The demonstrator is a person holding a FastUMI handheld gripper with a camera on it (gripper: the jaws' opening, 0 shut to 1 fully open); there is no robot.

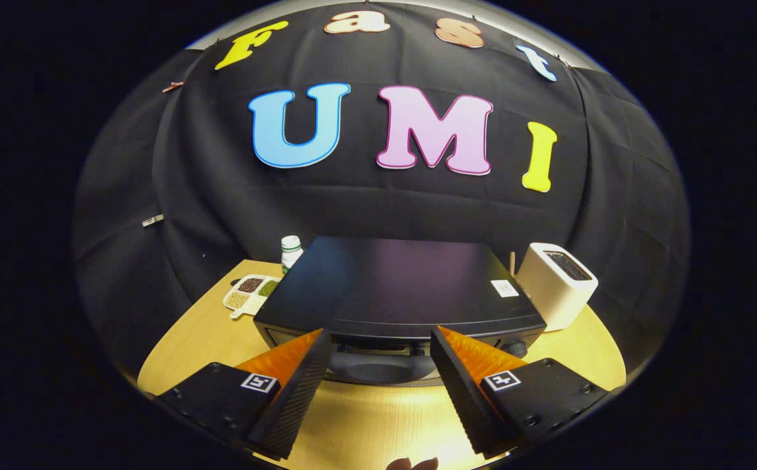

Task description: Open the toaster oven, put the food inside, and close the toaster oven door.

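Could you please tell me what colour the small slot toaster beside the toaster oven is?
The slot toaster is white, seen clearly in the gripper view.

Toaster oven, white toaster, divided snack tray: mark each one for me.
Toaster oven [391,284]: gripper view, on its flat dark top panel.
White toaster [551,294]: gripper view, on its front side wall.
Divided snack tray [243,301]: gripper view, on the divider between its compartments.

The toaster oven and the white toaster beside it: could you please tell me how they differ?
The toaster oven is black, wide and flat-topped; the white toaster is smaller and has a top slot. The oven sits just ahead of the open claw; the toaster stands beyond. Both rest on the wooden table.
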